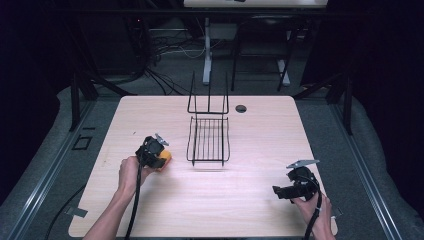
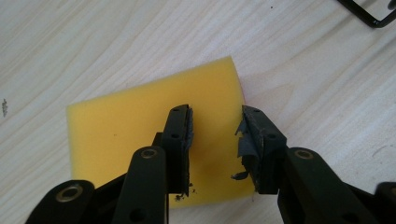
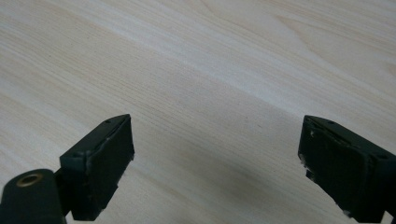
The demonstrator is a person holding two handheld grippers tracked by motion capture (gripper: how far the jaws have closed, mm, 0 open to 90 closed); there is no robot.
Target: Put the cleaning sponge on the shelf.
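A yellow sponge (image 2: 140, 121) lies flat on the wooden table (image 1: 250, 150), left of a black wire rack (image 1: 208, 137). My left gripper (image 2: 215, 114) hovers over the sponge's right part with its jaws a little apart: one fingertip (image 2: 180, 121) is over the sponge's face, the other sits at its right edge. In the high view the left gripper (image 1: 159, 156) covers most of the sponge (image 1: 168, 160). Near the table's front right, my right gripper (image 1: 276, 192) points left. Its jaws stand wide open above bare wood (image 3: 215, 135).
The wire rack has a flat grid base and an upright back frame (image 1: 207, 97). A small round hole (image 1: 241, 108) is in the table behind it. A corner of the rack (image 2: 369, 14) is visible past the sponge. Dark floor and stands surround the table.
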